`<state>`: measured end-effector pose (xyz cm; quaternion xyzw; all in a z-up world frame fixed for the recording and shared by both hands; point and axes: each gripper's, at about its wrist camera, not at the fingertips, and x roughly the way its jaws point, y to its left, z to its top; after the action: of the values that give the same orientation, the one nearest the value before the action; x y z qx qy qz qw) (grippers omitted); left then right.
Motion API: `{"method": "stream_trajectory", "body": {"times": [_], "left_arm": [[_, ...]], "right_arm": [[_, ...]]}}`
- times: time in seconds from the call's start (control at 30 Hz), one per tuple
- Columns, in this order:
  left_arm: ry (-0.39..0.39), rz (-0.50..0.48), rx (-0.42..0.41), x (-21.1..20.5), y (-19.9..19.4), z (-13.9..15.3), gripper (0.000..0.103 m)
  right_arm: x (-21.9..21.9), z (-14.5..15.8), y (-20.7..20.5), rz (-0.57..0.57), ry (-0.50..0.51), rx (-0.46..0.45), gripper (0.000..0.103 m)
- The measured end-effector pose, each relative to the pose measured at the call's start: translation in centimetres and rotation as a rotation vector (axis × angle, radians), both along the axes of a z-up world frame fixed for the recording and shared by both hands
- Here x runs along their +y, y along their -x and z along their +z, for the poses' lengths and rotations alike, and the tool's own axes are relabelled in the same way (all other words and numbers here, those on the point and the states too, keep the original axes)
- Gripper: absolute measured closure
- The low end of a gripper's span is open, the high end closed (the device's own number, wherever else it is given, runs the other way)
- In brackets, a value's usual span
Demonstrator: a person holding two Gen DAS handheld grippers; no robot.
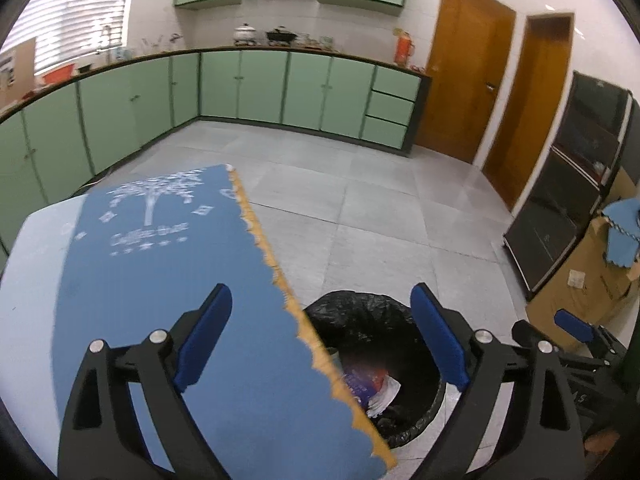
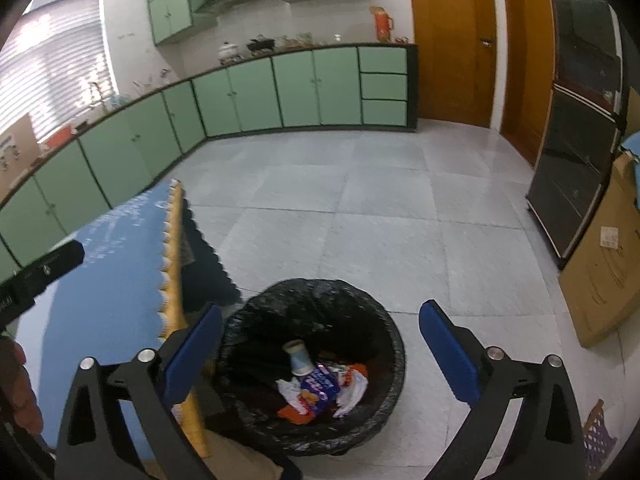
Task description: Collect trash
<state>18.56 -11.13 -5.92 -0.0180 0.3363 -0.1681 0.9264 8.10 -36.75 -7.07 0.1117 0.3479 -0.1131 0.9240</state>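
Jaws on both tools stand spread wide with nothing between the pads; the left gripper hangs over the edge of the tabletop, the right gripper directly over the bin, and neither grasps anything.

Largest first: the tabletop, under a blue cloth with a scalloped yellow border, fills the left of both views and its visible stretch looks bare of litter; just beside its edge on the grey tiled floor stands the bin, round, lined with a black bag; inside it lies the collected trash, a blue snack wrapper, crumpled white tissue, something orange I cannot name, and smallest, a paper cup lying tilted against the liner.

By my reading the drop is done and this is the moment after release, since the rubbish sits in the bag and both tools are empty above it; how much remains I cannot tell, because the near part of the tabletop is hidden behind the tools.

Next move, as I judge it, calls for swinging back over the tabletop to look for any remaining piece, keeping the jaws wide on approach; clearing the raised table edge matters, as the left tool hangs close to it.
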Motion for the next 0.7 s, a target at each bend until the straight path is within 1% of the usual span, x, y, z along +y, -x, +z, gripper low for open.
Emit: {"method": "stream_trajectory", "body": {"times": [0.13,0.33,0.5,0.7], "left_arm": [[0.004,0.043,-0.019,2.1,2.7,1.4,0.01],[-0.01,0.106,-0.063,4.7,6.4,3.7,0.008],[-0.002,0.137,-0.107,6.0,9.6,5.7,0.007],[-0.011,0.141,-0.138,6.8,12.9,7.0,0.007]], "right_arm": [[1.7,2.0,1.3,0.045,-0.011,-0.035,0.006],[3.9,4.8,3.7,0.099,-0.027,-0.076,0.006],[5.4,6.7,6.0,0.129,0.002,-0.106,0.006],[7.3,8.7,8.7,0.163,0.032,-0.143,0.006]]}}
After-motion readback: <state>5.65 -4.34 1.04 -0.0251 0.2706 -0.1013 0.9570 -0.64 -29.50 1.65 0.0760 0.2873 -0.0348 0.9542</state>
